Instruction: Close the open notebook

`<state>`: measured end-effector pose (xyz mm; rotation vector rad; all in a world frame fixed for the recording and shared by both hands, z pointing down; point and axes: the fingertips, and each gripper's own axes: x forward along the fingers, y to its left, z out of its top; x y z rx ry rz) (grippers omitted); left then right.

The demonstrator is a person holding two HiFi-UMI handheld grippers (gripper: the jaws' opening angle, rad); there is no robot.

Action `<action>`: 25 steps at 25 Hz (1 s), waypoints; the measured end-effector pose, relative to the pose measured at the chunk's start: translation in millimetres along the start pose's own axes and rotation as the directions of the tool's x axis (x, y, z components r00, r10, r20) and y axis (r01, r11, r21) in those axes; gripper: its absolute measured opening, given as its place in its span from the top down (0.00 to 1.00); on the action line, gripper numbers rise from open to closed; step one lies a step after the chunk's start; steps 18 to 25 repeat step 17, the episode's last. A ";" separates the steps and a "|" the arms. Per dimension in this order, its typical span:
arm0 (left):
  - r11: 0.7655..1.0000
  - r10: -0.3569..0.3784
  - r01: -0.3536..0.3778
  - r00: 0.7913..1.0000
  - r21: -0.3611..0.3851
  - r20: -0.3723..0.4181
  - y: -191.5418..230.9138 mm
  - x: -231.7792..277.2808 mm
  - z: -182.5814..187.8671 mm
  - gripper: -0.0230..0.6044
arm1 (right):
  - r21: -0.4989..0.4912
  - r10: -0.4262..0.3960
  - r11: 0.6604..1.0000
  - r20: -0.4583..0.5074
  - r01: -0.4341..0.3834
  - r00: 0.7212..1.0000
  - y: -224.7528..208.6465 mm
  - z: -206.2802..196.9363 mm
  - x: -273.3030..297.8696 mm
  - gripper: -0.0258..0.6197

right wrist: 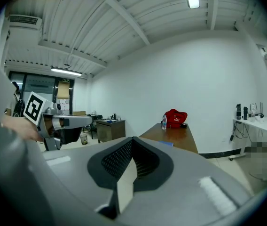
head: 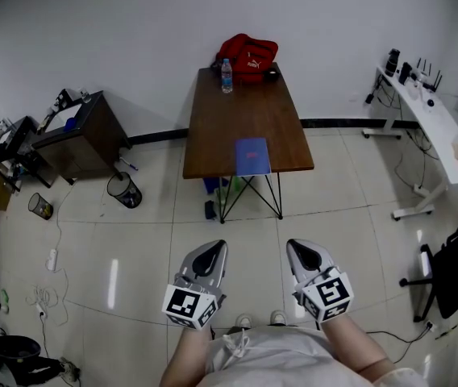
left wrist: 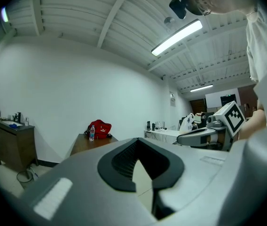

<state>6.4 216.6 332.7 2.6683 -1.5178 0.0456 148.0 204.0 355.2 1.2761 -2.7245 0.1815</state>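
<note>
A blue notebook point(head: 252, 156) lies flat at the near edge of a brown table point(head: 213, 127); from here I cannot tell whether it is open. In the right gripper view only a thin blue sliver of the notebook point(right wrist: 168, 144) shows. Both grippers hang over the floor well short of the table, side by side and pointing toward it. My left gripper point(head: 212, 250) is shut and empty, its jaws point(left wrist: 140, 173) meeting with nothing between them. My right gripper point(head: 302, 251) is also shut and empty point(right wrist: 126, 182).
A red bag point(head: 247, 56) and a water bottle point(head: 226, 76) stand at the table's far end. A dark cabinet point(head: 80, 135) and a bin point(head: 124, 190) are at the left. A white desk point(head: 430, 119) and an office chair point(head: 455, 272) are at the right.
</note>
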 end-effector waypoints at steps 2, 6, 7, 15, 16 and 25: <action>1.000 -0.010 0.010 1.000 -0.010 0.000 -2.1 0.2 -1.6 0.95 | 0.001 -0.001 1.000 -0.003 0.001 1.000 0.1 -1.5 -1.0 0.95; 1.000 -0.012 0.012 1.000 -0.011 0.001 -1.8 -1.2 -1.6 0.95 | 0.000 0.001 1.000 -0.001 -0.001 1.000 2.2 -0.3 -0.8 0.95; 1.000 -0.013 0.013 1.000 -0.010 0.001 -1.8 -1.2 -1.3 0.95 | -0.002 0.002 1.000 0.002 -0.002 1.000 2.6 -0.1 -1.0 0.95; 1.000 -0.021 0.021 1.000 -0.010 -0.008 0.9 0.1 -2.8 0.95 | -0.001 -0.004 1.000 0.001 0.004 1.000 4.4 1.3 0.3 0.95; 1.000 -0.023 0.023 1.000 -0.011 -0.011 2.0 0.5 -3.3 0.95 | 0.000 -0.006 1.000 -0.001 0.006 1.000 3.8 1.1 1.1 0.95; 1.000 -0.024 0.024 1.000 -0.012 -0.014 3.1 1.0 -3.9 0.95 | 0.000 -0.008 1.000 -0.003 0.008 1.000 3.1 0.9 2.0 0.95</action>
